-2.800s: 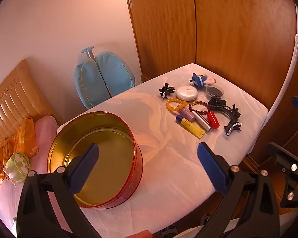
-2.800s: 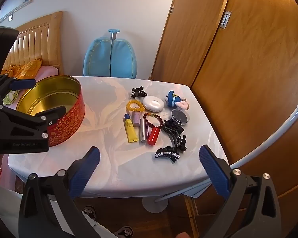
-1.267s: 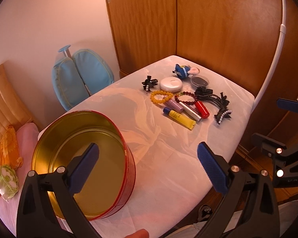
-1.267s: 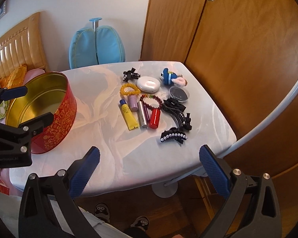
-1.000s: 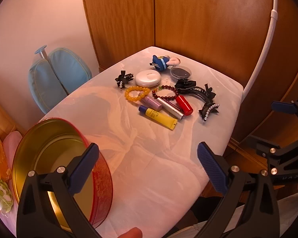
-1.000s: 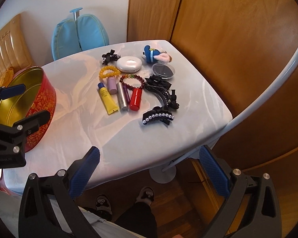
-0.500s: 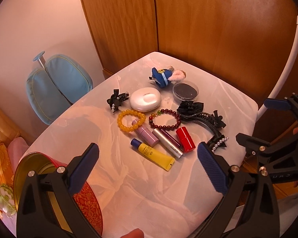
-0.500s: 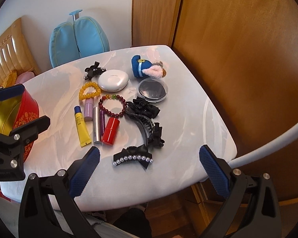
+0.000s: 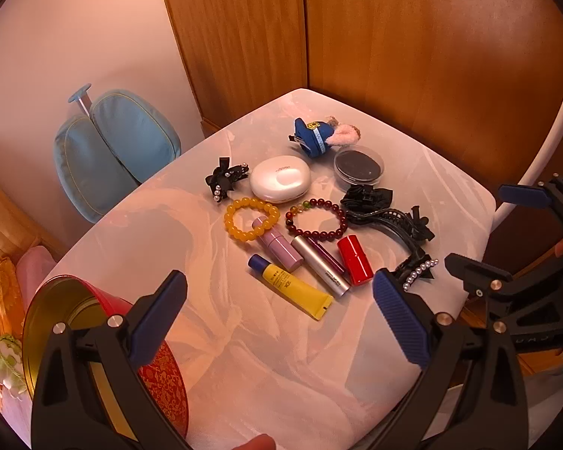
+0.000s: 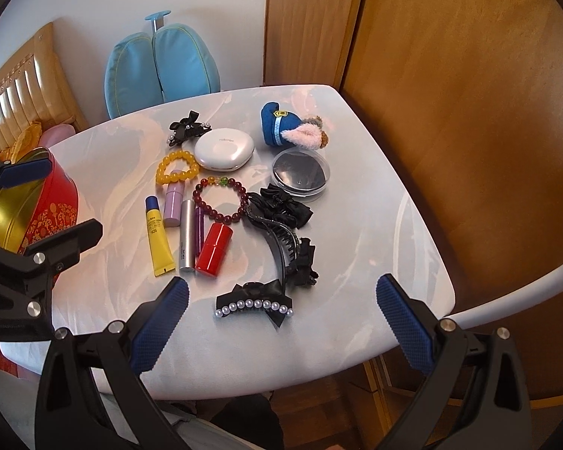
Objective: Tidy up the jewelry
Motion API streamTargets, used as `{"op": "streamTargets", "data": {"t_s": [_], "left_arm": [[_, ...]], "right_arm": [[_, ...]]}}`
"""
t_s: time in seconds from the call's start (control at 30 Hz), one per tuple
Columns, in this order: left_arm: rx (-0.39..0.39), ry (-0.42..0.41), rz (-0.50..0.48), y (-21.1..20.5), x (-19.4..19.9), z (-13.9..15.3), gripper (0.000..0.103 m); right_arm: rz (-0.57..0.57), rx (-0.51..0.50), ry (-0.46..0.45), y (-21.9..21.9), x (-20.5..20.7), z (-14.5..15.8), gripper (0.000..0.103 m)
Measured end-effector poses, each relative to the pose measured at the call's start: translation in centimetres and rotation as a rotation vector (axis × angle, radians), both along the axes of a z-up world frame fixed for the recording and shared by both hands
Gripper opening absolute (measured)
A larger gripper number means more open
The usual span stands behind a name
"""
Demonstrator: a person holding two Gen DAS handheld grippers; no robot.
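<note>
My left gripper [image 9: 279, 313] hung above the near part of the white table [image 9: 266, 367], its blue pads spread wide and holding nothing. My right gripper [image 10: 281, 322] hovered over the near right edge of that table, likewise spread wide and empty.

Nearest to me on the right lay a black pearl-trimmed hair clip [image 10: 254, 303], and just beyond it a long black claw clip [image 10: 283, 249] curved away toward a black fabric bow [image 10: 281, 204]. To the left of those, side by side, lay a yellow tube [image 10: 157, 236], a silver and purple tube [image 10: 190, 238] and a red lipstick [image 10: 214, 243], with a lilac tube [image 10: 173, 202] a little farther off. At my near left stood the open red tin [image 9: 94, 337], gold inside and empty as far as I could see, well apart from the jewelry.

Farther on, the dark red bead bracelet [image 10: 221, 198] lay flat beside the bow, and the yellow bead bracelet [image 10: 177, 167] lay with the lilac tube's end resting inside its ring. Behind them sat a white compact case [image 10: 224, 149], a small black bow clip [image 10: 185, 127] at its far left, and a round clear-lidded dish [image 10: 300, 175] to the right. Farthest on the table lay a blue plush toy [image 10: 287, 125]. Beyond the table stood a blue chair [image 10: 161, 71] and a wooden wardrobe [image 10: 450, 75].
</note>
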State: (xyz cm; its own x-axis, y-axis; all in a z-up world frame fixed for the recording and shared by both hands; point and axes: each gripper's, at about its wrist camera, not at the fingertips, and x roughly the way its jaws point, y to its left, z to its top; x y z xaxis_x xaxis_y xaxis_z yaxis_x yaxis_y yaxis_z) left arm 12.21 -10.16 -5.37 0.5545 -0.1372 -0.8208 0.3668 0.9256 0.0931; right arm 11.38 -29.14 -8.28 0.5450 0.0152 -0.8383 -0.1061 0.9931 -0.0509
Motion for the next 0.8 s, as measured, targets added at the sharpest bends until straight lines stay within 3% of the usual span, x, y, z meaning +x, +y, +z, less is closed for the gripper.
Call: {"op": "streamTargets", "data": {"t_s": [0.5,0.8], "left_arm": [[-0.003,0.000,-0.011,1.5,-1.4,0.3,0.096],[0.009,0.021,0.013,2.2,0.3,-0.9,0.096]], "right_arm": [[-0.013,-0.001,-0.002,1.2,-1.5,0.2,0.101],[-0.023,0.034,0.028,-0.2,1.1,-1.8,0.101]]}}
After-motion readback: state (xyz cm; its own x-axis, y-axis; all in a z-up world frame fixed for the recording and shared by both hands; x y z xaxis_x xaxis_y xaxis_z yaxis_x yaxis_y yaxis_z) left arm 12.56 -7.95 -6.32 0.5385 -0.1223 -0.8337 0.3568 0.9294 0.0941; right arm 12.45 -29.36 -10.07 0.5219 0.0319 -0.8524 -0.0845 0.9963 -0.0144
